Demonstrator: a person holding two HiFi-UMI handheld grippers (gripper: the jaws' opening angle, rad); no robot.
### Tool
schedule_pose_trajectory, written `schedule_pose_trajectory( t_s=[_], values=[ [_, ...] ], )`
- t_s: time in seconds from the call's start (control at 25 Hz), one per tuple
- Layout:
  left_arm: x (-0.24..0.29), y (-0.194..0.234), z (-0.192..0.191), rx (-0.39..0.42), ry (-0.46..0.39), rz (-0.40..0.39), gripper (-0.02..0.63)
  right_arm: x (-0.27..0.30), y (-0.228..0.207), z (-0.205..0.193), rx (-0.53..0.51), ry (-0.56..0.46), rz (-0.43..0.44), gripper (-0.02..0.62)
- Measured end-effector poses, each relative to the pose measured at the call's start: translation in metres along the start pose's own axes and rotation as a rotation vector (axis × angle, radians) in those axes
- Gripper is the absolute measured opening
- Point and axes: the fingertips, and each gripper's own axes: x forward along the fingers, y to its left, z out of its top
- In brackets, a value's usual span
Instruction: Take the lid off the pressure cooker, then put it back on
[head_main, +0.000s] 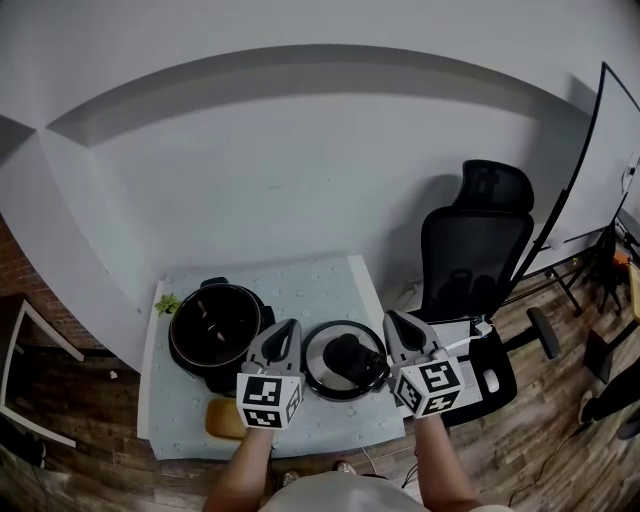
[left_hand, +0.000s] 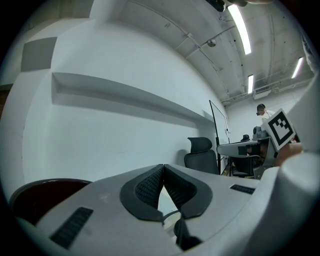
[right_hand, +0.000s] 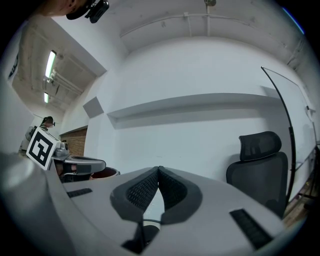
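Lying beside the pressure cooker (head_main: 215, 325), the lid (head_main: 345, 362) is seen only overhead; left gripper (left_hand: 163, 168) and right gripper (right_hand: 158, 169) are shown closed, empty.

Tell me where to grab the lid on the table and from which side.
Grip the black handle atop the lid, coming from above: the lid lies flat beside the pot, handle up, rim low against the table.

The right gripper (right_hand: 159, 171), jaws closed together low in the frame, faces a white wall (right_hand: 190, 135), with an office chair (right_hand: 260, 167) at lower right.
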Motion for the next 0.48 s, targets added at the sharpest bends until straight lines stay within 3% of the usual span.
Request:
schedule_pose_trajectory(
  t_s=[0.28, 0.4, 0.48],
  values=[
    [0.007, -0.01, -0.001, -0.013, -0.007, -0.047, 0.019, -0.004, -0.005, -0.004, 0.003, 0.011, -0.011, 0.0],
    [0.015, -0.021, -0.005, -0.035, 0.003, -0.108, 0.236, -0.005, -0.007, -0.006, 0.006, 0.016, -0.019, 0.0],
    [0.019, -0.027, -0.01, -0.032, 0.016, -0.128, 0.278, -0.007, -0.009, -0.009, 0.007, 0.022, -0.025, 0.0]
  ],
)
